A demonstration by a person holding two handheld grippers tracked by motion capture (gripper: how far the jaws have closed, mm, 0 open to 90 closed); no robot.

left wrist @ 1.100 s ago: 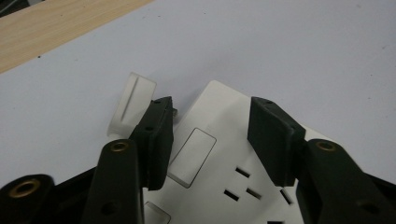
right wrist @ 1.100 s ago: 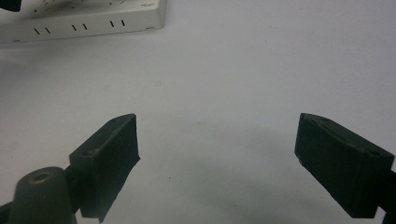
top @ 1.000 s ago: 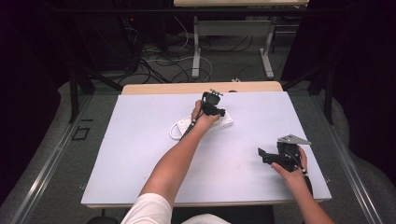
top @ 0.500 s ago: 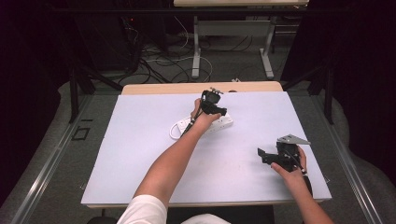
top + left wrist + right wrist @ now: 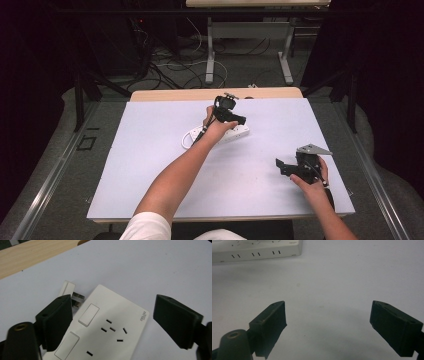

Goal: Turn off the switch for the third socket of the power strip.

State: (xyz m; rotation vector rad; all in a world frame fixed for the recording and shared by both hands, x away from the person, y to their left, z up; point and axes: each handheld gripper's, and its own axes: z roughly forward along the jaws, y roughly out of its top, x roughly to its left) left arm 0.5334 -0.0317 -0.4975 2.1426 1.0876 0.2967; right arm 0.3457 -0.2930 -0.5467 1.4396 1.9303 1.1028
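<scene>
The left claw (image 5: 113, 322) hangs released over the white power strip (image 5: 107, 332), jaws spread wide to either side of its socket face — the strip lies toward the far edge of the surface (image 5: 150, 160), near the middle, long axis running left to right. A small plug (image 5: 75, 296) sits just beside its end. The right claw (image 5: 328, 327), also released, hovers near the right edge — well apart.

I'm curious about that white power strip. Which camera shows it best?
The left gripper view: the power strip sits close between the open jaws, sockets and switches clear. The right gripper view catches its side edge; the high view shows it small, partly behind the hand.
</scene>
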